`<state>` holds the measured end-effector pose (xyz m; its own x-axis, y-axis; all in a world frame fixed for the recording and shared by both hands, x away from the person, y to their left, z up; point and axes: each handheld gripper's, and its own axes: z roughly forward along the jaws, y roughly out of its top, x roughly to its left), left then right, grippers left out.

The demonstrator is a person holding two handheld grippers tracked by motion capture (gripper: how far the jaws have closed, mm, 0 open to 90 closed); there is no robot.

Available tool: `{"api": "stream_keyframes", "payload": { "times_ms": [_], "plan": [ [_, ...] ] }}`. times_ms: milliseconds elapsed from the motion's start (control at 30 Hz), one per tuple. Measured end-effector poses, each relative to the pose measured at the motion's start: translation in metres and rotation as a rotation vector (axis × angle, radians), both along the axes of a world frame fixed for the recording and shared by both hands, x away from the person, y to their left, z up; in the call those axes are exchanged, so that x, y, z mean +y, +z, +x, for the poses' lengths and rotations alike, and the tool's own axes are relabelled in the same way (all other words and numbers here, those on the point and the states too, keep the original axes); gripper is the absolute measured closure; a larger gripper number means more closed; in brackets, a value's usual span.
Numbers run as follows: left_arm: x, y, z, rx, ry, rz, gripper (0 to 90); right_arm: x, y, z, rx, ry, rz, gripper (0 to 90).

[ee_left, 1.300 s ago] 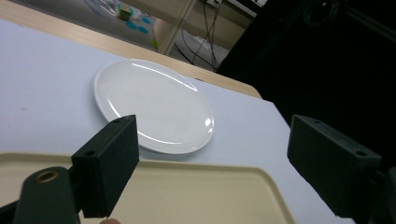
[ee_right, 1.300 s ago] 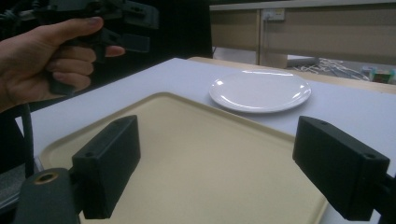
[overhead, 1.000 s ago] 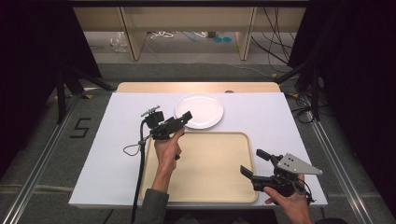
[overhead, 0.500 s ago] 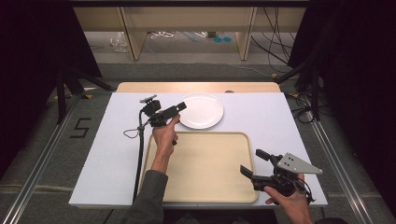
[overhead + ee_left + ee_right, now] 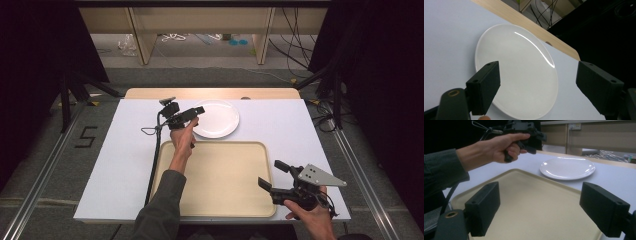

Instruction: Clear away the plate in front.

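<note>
the left gripper (image 5: 194, 114) hangs over the near-left rim of the white plate (image 5: 215, 118), its jaws spread wide and holding nothing; in the left gripper view the plate (image 5: 519, 72) sits between them. the plate lies flat toward the far edge of the surface (image 5: 125, 150), near its middle, just beyond the far rim of the beige tray (image 5: 220, 210). to take it well, i'd judge the gripper should drop low and tilt so one jaw slides under the thin lip and the other lands on top, then close gently, since the glaze looks slick. the plate is round, shallow, glossy and bare. the right gripper (image 5: 274, 176) waits with jaws apart over the tray's near-right corner.
</note>
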<state>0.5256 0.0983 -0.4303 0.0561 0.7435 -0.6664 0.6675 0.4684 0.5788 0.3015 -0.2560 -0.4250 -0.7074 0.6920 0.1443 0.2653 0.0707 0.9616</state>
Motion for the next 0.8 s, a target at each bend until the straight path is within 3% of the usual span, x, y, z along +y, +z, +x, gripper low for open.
{"api": "stream_keyframes", "payload": {
  "times_ms": [167,400,500,633,800],
  "plan": [
    [0.000,-0.006,0.006,0.002,0.009,-0.032,18.7,-0.001,0.001,0.000,-0.002,0.002,-0.007,17.9],
    [0.002,-0.016,0.013,-0.004,0.037,-0.047,18.7,-0.001,0.000,-0.001,0.004,0.002,0.005,18.0],
    [0.001,-0.018,0.013,-0.021,0.042,-0.031,18.7,-0.002,0.001,-0.001,0.005,-0.002,-0.010,18.0],
    [0.004,-0.028,0.014,-0.010,0.083,-0.096,18.9,-0.004,0.001,-0.002,0.016,-0.001,-0.024,18.2],
    [0.008,-0.036,0.014,-0.001,0.109,-0.106,19.3,-0.004,0.002,-0.003,0.017,-0.007,-0.022,18.5]
  ]
}}
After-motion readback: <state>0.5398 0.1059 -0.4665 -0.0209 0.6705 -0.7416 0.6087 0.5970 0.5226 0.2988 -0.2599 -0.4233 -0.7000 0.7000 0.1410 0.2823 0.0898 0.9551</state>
